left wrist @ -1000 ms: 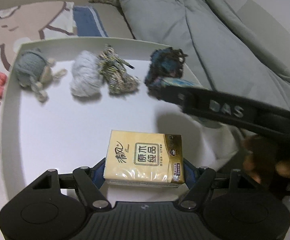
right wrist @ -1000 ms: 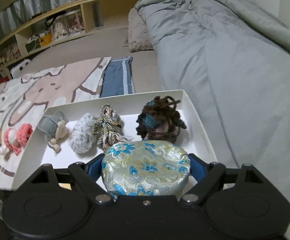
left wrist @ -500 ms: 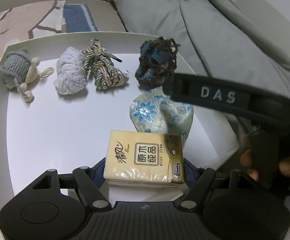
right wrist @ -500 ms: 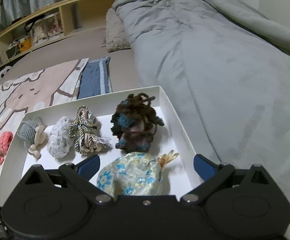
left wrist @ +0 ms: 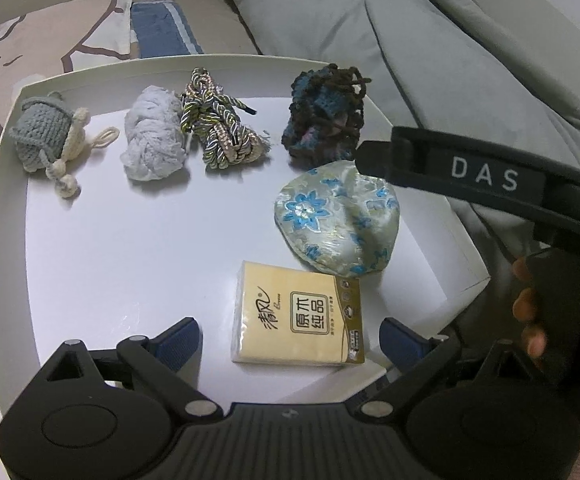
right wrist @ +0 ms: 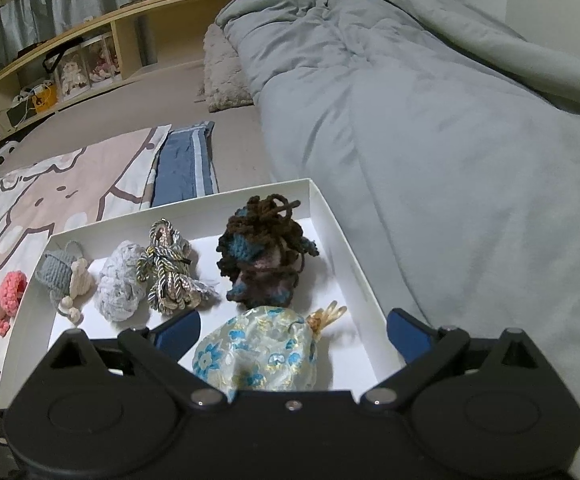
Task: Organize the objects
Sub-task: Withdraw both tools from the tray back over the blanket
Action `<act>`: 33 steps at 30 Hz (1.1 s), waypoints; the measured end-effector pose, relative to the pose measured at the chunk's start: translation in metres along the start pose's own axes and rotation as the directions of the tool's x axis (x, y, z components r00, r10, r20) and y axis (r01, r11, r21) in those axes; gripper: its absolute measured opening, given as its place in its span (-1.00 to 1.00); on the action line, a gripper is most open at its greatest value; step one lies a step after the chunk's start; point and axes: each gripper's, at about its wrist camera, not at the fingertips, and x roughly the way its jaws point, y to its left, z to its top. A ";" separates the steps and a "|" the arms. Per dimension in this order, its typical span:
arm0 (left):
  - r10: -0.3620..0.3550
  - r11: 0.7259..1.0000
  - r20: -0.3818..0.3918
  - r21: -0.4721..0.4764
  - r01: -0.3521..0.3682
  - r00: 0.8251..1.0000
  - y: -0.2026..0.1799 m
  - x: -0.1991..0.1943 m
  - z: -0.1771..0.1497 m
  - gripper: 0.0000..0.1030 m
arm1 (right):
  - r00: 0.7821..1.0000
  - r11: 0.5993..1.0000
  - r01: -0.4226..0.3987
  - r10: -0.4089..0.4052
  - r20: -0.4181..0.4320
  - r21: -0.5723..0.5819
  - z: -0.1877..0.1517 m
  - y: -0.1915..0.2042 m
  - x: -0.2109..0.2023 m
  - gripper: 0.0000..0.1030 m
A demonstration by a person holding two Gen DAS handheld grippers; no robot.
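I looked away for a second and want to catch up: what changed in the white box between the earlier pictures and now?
Both grips were let go. The right gripper opened and left the floral pouch lying in the white box. The left gripper has just been opening, and the tissue pack lies free between its pads. The four yarn and cord bundles along the far wall stayed in a row.

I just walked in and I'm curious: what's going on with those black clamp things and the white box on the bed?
A person is sorting small things into a white box with a handheld clamp in each hand. The left gripper has just opened and let go of a tissue pack, which lies in the box between its fingers. The right gripper stands open over a floral pouch lying in the box. Four yarn and cord bundles line the far side.
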 end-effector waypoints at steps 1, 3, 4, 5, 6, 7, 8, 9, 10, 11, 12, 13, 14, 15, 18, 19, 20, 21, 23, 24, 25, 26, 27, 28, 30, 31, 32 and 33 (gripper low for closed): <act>0.000 1.000 0.003 0.000 0.000 1.000 0.000 -0.002 0.000 0.87 | 1.000 1.000 0.001 -0.001 0.002 0.001 0.000 0.000 -0.001 0.95; 0.000 1.000 0.010 0.007 0.000 1.000 0.000 -0.008 0.001 0.87 | 1.000 1.000 0.002 -0.002 0.005 0.005 0.000 0.000 -0.005 0.95; 0.003 1.000 0.017 0.010 -0.003 1.000 0.001 -0.012 0.001 0.87 | 1.000 1.000 0.003 -0.003 0.008 0.008 0.000 0.000 -0.008 0.95; 0.007 1.000 0.024 0.015 -0.007 1.000 0.002 -0.017 0.002 0.87 | 1.000 1.000 0.003 -0.004 0.012 0.012 0.001 0.001 -0.010 0.95; 0.010 1.000 0.032 0.019 -0.011 0.999 0.003 -0.021 0.002 0.87 | 1.000 1.000 0.004 -0.005 0.014 0.018 0.001 0.001 -0.012 0.96; 0.016 1.000 0.042 0.021 -0.017 0.999 0.005 -0.026 0.001 0.87 | 1.000 1.000 0.005 -0.006 0.010 0.027 0.002 0.002 -0.015 0.95; 0.023 0.999 0.052 0.023 -0.024 0.998 0.006 -0.030 0.002 0.87 | 1.000 0.999 0.005 -0.005 0.004 0.037 0.003 0.004 -0.017 0.95; 0.032 0.999 0.063 0.023 -0.033 0.998 0.008 -0.035 0.002 0.87 | 1.000 0.999 0.003 -0.003 -0.001 0.042 0.004 0.006 -0.019 0.95; 0.039 0.999 0.073 0.024 -0.041 0.997 0.010 -0.040 0.002 0.87 | 1.000 0.999 -0.001 0.001 0.002 0.041 0.005 0.009 -0.022 0.95; 0.045 0.999 0.082 0.024 -0.047 0.996 0.012 -0.045 0.002 0.87 | 1.000 0.999 -0.004 0.004 0.008 0.036 0.004 0.012 -0.026 0.95; 0.050 0.998 0.091 0.024 -0.053 0.995 0.015 -0.051 0.001 0.87 | 1.000 1.000 -0.006 0.006 0.013 0.026 0.004 0.015 -0.030 0.95; 0.055 0.998 0.099 0.024 -0.057 0.994 0.016 -0.056 0.001 0.87 | 1.000 1.000 -0.005 0.005 0.016 0.020 0.004 0.018 -0.032 0.95; 0.060 0.998 0.108 0.023 -0.063 0.992 0.019 -0.060 0.000 0.87 | 1.000 1.000 -0.003 0.003 0.020 0.017 0.004 0.019 -0.035 0.95; 0.066 0.997 0.116 0.021 -0.069 0.991 0.022 -0.065 0.000 0.87 | 1.000 1.000 -0.004 0.004 0.024 0.018 0.004 0.022 -0.038 0.95; 0.084 0.996 0.139 0.015 -0.086 0.987 0.029 -0.081 0.001 0.87 | 0.999 1.000 -0.016 0.015 0.036 0.025 0.003 0.026 -0.047 0.96; 0.091 0.995 0.147 0.014 -0.094 0.985 0.031 -0.085 0.001 0.87 | 0.999 1.000 -0.014 0.013 0.038 0.021 0.002 0.028 -0.050 0.96; 0.098 0.995 0.156 0.014 -0.101 0.983 0.033 -0.090 0.001 0.87 | 0.999 1.000 -0.008 0.008 0.042 0.015 0.002 0.030 -0.053 0.96; 0.104 0.994 0.165 0.014 -0.107 0.981 0.035 -0.096 0.001 0.87 | 0.999 1.000 -0.002 0.001 0.048 0.009 0.001 0.032 -0.056 0.96; 0.118 0.992 0.181 0.013 -0.122 0.976 0.039 -0.104 0.000 0.88 | 0.998 1.000 0.004 -0.004 0.058 0.001 -0.001 0.035 -0.063 0.96; 0.124 0.992 0.188 0.013 -0.129 0.974 0.041 -0.108 0.000 0.88 | 0.998 1.000 0.005 -0.004 0.065 -0.002 -0.002 0.036 -0.068 0.96; 0.130 0.991 0.195 0.013 -0.136 0.972 0.043 -0.112 -0.001 0.89 | 0.997 1.000 0.007 -0.007 0.071 -0.004 -0.002 0.036 -0.071 0.96; 0.136 0.990 0.203 0.013 -0.142 0.970 0.045 -0.116 -0.002 0.91 | 0.997 1.000 0.011 -0.011 0.078 -0.005 -0.002 0.037 -0.074 0.96; 0.141 0.989 0.212 0.014 -0.148 0.967 0.047 -0.119 -0.003 0.94 | 0.996 1.000 0.014 -0.014 0.083 -0.005 -0.002 0.037 -0.077 0.96; 0.147 0.988 0.221 0.017 -0.154 0.964 0.049 -0.122 -0.004 0.95 | 0.996 1.000 0.017 -0.016 0.087 -0.005 -0.003 0.038 -0.080 0.96; 0.157 0.986 0.239 0.023 -0.168 0.958 0.053 -0.128 -0.006 1.00 | 0.995 1.000 0.021 -0.021 0.096 -0.002 -0.005 0.038 -0.085 0.96; 0.162 0.984 0.248 0.027 -0.174 0.955 0.055 -0.130 -0.007 1.00 | 0.995 1.000 0.022 -0.022 0.099 -0.003 -0.006 0.038 -0.087 0.96; 0.166 0.983 0.257 0.029 -0.179 0.952 0.056 -0.132 -0.007 1.00 | 0.994 1.000 0.024 -0.023 0.102 -0.005 -0.007 0.038 -0.089 0.96; 0.168 0.983 0.267 0.030 -0.182 0.949 0.059 -0.135 -0.008 1.00 | 0.994 1.000 0.026 -0.025 0.106 -0.009 -0.008 0.039 -0.091 0.96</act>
